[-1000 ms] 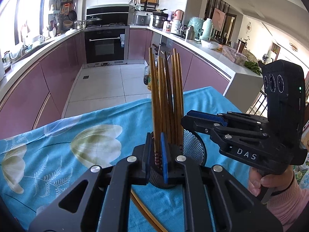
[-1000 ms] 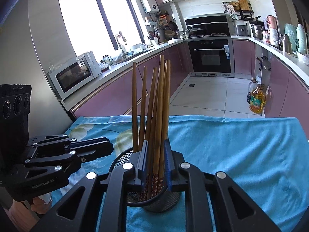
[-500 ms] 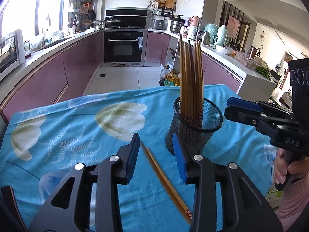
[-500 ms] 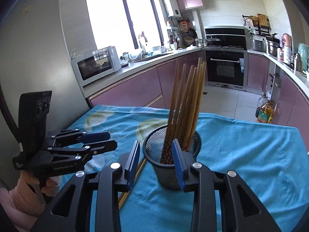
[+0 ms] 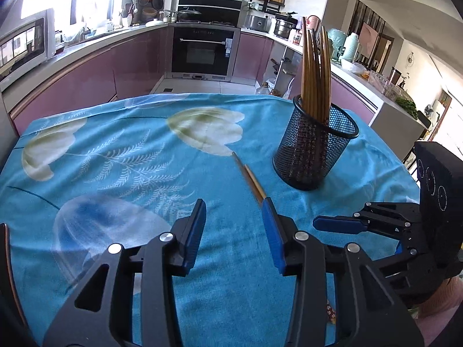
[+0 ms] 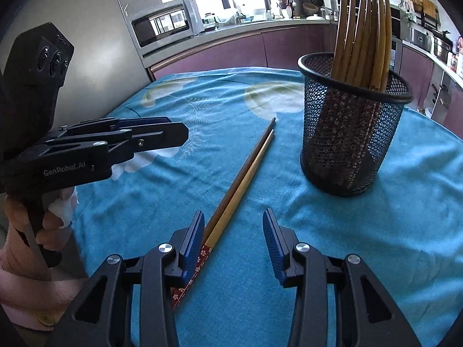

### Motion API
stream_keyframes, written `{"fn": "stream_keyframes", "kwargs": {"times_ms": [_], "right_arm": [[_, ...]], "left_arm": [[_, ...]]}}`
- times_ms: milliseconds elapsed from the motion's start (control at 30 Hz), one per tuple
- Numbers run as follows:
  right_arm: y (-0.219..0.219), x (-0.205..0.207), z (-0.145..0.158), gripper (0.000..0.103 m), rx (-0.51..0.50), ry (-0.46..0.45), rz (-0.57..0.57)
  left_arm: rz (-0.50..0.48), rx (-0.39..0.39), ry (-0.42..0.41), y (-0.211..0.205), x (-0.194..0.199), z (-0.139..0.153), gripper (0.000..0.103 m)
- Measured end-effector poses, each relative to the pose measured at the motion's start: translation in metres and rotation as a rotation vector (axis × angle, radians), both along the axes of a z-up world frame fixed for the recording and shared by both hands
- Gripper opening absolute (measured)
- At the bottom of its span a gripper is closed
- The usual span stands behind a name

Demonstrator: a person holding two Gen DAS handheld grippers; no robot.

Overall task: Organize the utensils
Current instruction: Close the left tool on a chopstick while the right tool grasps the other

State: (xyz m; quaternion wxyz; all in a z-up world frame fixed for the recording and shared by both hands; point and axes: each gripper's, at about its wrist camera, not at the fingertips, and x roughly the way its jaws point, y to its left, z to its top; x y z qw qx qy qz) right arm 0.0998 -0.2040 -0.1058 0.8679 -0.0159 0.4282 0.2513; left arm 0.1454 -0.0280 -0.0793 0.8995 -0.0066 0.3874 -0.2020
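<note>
Chopsticks [image 6: 243,170] lie loose at frame centre on the blue-clothed counter [image 6: 361,231], beside the mesh holder [image 6: 347,133]; left tool [image 5: 234,231] and right tool [image 6: 233,237] both gape empty.

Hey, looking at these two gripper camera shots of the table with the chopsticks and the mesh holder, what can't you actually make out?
- Two loose wooden chopsticks on the blue floral cloth: their patterned ends run under the right gripper in the right wrist view. They are motion-blurred in the left wrist view.
- Chopsticks bundled in the black mesh holder: they overlap, so I cannot count them.
- Left gripper: seen side-on from the right view, so its opening shows only in its own view.
</note>
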Motion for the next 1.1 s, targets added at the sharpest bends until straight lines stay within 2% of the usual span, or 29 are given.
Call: {"fn": "stream_keyframes", "kwargs": {"times_ms": [433, 467, 733, 867, 1100], "right_arm": [[0.003, 0.000, -0.005, 0.038, -0.053, -0.002, -0.040], [0.002, 0.000, -0.005, 0.035, -0.055, 0.000, -0.044], [-0.009, 0.006, -0.004, 0.028, -0.050, 0.014, -0.082], [-0.017, 0.012, -0.006, 0.020, -0.036, 0.030, -0.097], [-0.021, 0.015, -0.006, 0.017, -0.020, 0.036, -0.096]], "left_arm": [[-0.013, -0.005, 0.027, 0.000, -0.006, -0.013, 0.042], [-0.017, -0.003, 0.027, -0.001, -0.006, -0.013, 0.042], [-0.067, 0.028, 0.047, -0.017, -0.007, -0.021, 0.042], [-0.111, 0.048, 0.059, -0.030, -0.010, -0.027, 0.042], [-0.152, 0.089, 0.085, -0.052, -0.011, -0.039, 0.041]]}}
